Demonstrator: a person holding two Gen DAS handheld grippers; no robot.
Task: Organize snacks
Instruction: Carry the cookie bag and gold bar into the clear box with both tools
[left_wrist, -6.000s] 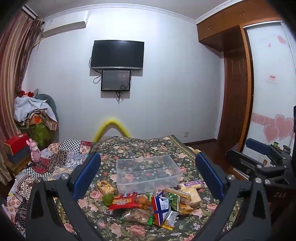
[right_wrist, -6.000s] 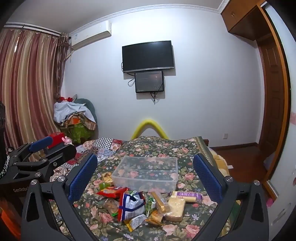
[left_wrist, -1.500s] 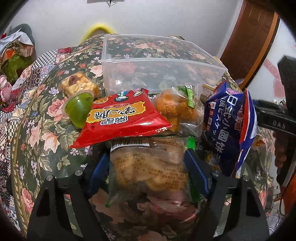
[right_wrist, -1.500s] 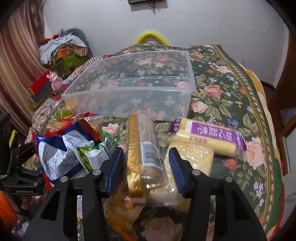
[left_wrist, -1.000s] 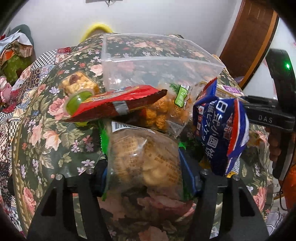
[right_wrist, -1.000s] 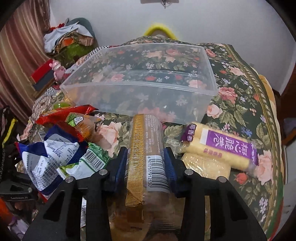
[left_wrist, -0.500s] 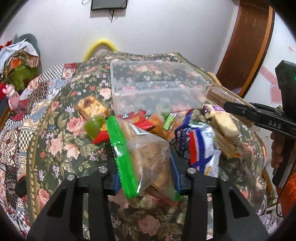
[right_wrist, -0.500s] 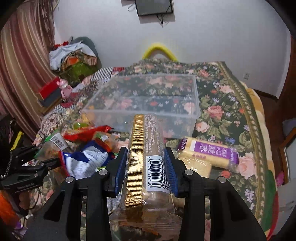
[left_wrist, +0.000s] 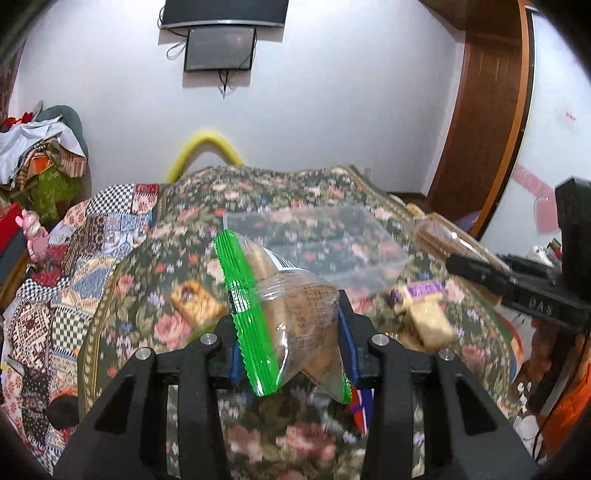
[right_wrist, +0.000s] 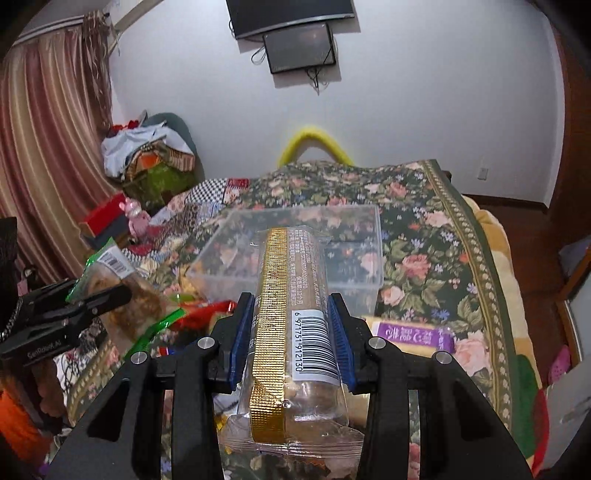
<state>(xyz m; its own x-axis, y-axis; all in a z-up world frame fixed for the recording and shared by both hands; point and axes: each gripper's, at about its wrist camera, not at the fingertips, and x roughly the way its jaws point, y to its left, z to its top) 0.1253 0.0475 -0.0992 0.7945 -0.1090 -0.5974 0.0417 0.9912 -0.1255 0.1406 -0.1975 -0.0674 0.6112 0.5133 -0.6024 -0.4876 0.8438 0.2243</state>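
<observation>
My left gripper (left_wrist: 288, 332) is shut on a clear cookie bag with green edges (left_wrist: 291, 314) and holds it in the air above the bed. My right gripper (right_wrist: 291, 332) is shut on a long clear cracker pack with a gold strip (right_wrist: 288, 314), also lifted. The empty clear plastic bin (right_wrist: 295, 251) stands on the floral bedspread ahead of both; it also shows in the left wrist view (left_wrist: 317, 243). In the right wrist view the left gripper (right_wrist: 107, 295) with its bag is at left, short of the bin. In the left wrist view the right gripper (left_wrist: 476, 269) is at right.
More snacks lie on the bedspread near the bin: a purple-labelled pack (right_wrist: 410, 336), a red bag (right_wrist: 203, 314), a small pastry pack (left_wrist: 195, 302) and a yellow block (left_wrist: 428, 325). A patchwork quilt (left_wrist: 74, 258) lies left. The bed's right edge (right_wrist: 517, 295) drops to the floor.
Both grippers have risen and tilted up with their snacks, so the pile sits lower in view. The cookie bag and cracker pack now hang higher, closer to the bin's level.
</observation>
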